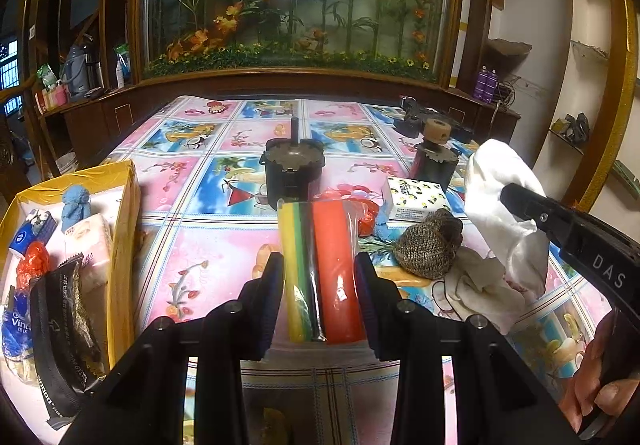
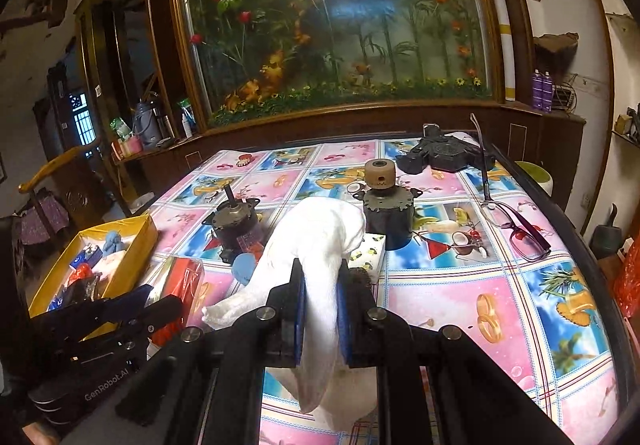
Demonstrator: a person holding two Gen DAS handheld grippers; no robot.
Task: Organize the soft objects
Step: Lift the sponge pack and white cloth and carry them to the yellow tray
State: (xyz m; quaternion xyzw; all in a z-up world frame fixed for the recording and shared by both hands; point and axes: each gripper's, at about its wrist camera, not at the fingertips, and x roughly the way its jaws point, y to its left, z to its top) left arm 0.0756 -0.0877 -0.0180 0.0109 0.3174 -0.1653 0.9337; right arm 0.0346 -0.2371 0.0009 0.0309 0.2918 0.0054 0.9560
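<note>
The left gripper (image 1: pixel 318 277) reaches level over the near table edge, its jaws spread wide on either side of a bagged bundle of coloured sponge cloths (image 1: pixel 320 269) that lies flat on the patterned tablecloth (image 1: pixel 208 253); whether the pads touch the bag cannot be told. To its left the yellow box (image 1: pixel 122 245) holds tissue packs and wrapped items. The right gripper (image 2: pixel 322 311) angles in from the right, raised off the table, its jaws pinched on a white cloth (image 2: pixel 320 241) that drapes up and over ahead of the fingers. Below it lie a crumpled white rag (image 1: pixel 476 285) and a brown knitted pouch (image 1: pixel 428 249). Further back stand a tissue pack (image 1: pixel 416 199), two dark motors (image 1: pixel 294 165) and a pair of glasses (image 2: pixel 516 229).
</note>
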